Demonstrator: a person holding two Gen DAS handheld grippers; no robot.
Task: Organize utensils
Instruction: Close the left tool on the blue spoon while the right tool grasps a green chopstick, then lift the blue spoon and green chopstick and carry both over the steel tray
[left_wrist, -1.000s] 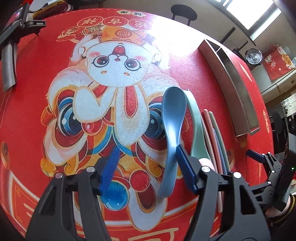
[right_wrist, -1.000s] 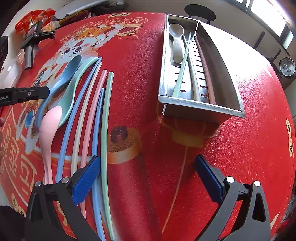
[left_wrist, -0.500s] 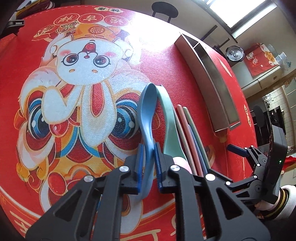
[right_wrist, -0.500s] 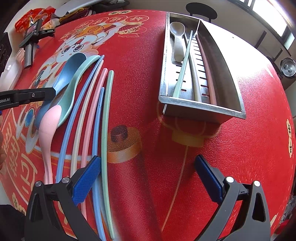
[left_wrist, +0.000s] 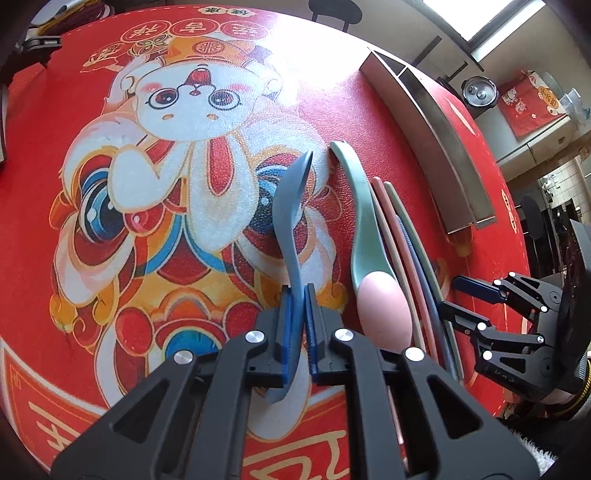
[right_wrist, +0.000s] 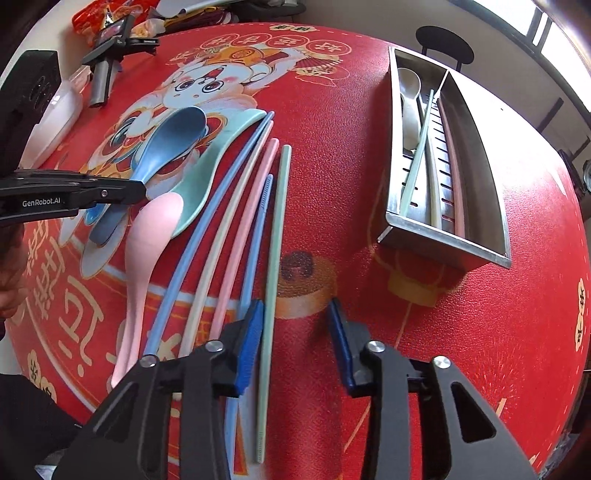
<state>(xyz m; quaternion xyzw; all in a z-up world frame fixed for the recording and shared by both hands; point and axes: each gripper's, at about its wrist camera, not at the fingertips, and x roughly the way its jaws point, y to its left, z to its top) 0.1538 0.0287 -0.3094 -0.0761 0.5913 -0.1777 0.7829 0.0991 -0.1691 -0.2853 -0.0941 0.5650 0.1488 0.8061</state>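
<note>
My left gripper (left_wrist: 297, 325) is shut on the handle of the blue spoon (left_wrist: 291, 206), which is turned on its edge over the red mat. The same spoon (right_wrist: 173, 136) shows in the right wrist view, raised off the green spoon (right_wrist: 221, 147), beside the pink spoon (right_wrist: 147, 236). My right gripper (right_wrist: 295, 339) is closing. The green chopstick (right_wrist: 275, 258) lies between its jaws, right next to the left pad, and the right pad stands clear of it. Several more chopsticks lie to its left. The steel tray (right_wrist: 491, 177) holds a white spoon (right_wrist: 408, 92) and chopsticks.
A spare gripper (right_wrist: 107, 55) and a white object (right_wrist: 55, 122) lie at the table's far left. A black chair (right_wrist: 443, 40) stands behind the tray. A person's hand (right_wrist: 11, 273) shows at the left edge. Bare red mat stretches between the chopsticks and the tray.
My left gripper shut on the blue spoon's handle and tipped the spoon up on edge. The right gripper's jaws came in from wide open around the green chopstick.
</note>
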